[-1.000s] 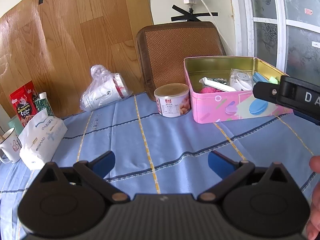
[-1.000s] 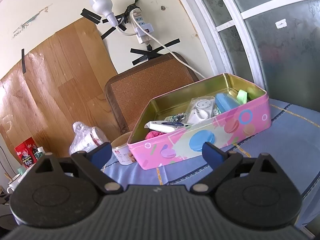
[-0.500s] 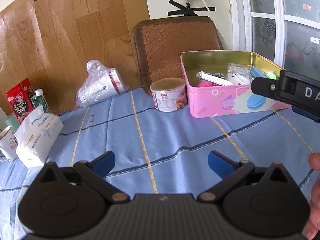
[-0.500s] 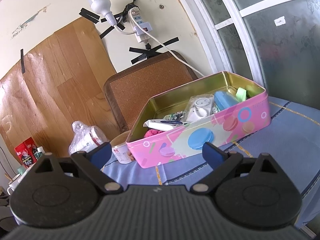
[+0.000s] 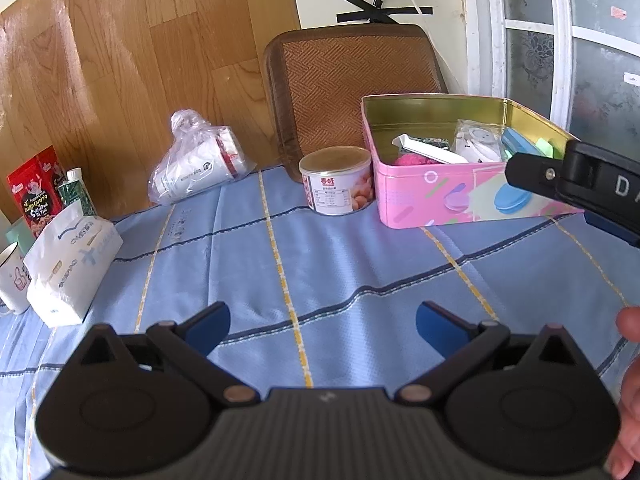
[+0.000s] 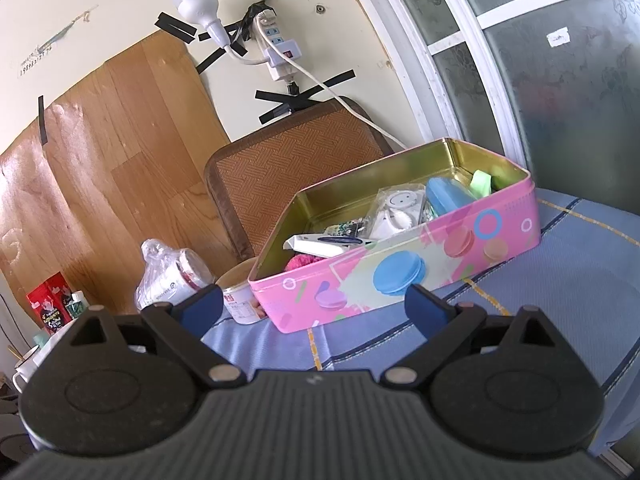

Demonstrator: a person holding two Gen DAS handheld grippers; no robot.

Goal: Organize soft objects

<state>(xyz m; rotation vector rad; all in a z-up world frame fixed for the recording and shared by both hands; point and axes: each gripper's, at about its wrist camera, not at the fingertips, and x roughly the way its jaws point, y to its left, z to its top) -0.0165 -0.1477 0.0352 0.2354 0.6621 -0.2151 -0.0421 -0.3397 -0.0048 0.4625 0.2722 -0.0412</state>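
A pink tin box (image 5: 460, 196) (image 6: 400, 272) stands open at the back right of the blue cloth. Inside lie a pink fuzzy ball (image 5: 412, 159) (image 6: 302, 261), a white tube (image 6: 320, 245), a bagged white item (image 6: 396, 208), a blue case (image 6: 446, 196) and a green piece (image 6: 482, 182). My left gripper (image 5: 322, 322) is open and empty, low over the cloth. My right gripper (image 6: 314, 306) is open and empty, in front of the box; its body shows at the right edge of the left wrist view (image 5: 580, 180).
A food can (image 5: 336, 186) stands left of the box. A bagged stack of paper cups (image 5: 196, 168), a tissue pack (image 5: 68, 264), a mug (image 5: 12, 280) and red snack bag (image 5: 34, 192) sit along the left. A woven chair back (image 5: 356, 80) stands behind.
Both grippers have drawn back slightly from the box, which looks a little smaller and farther. Both stay open and empty.
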